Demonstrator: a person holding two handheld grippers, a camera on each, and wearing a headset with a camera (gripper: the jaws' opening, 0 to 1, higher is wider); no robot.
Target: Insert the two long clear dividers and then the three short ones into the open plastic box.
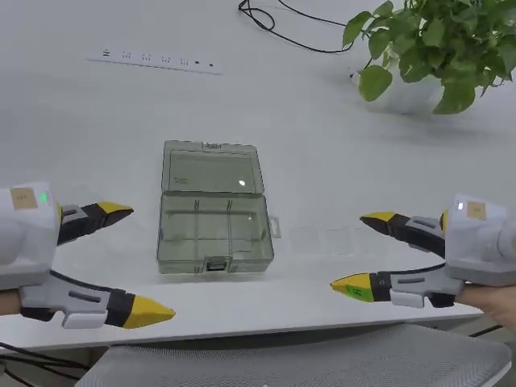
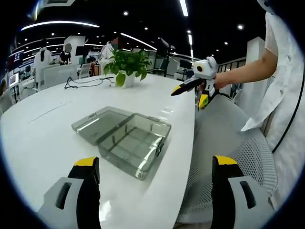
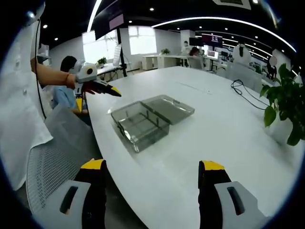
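The smoky clear plastic box (image 1: 214,234) lies open in the middle of the white table, its lid (image 1: 211,169) folded flat on the far side. Thin lines cross the base; I cannot tell whether they are dividers. A faint clear patch (image 1: 318,239) lies on the table just right of the box, too faint to identify. My left gripper (image 1: 149,260) hovers left of the box, open and empty. My right gripper (image 1: 348,251) hovers to its right, also open and empty. The box (image 2: 133,143) sits ahead of the left gripper (image 2: 155,162); the box (image 3: 143,124) sits ahead of the right gripper (image 3: 152,165).
A potted plant (image 1: 427,48) stands at the back right, with a black cable (image 1: 282,24) beside it. A white power strip (image 1: 153,60) lies at the back left. The table's front edge runs just below the grippers, over a grey mesh chair (image 1: 298,363).
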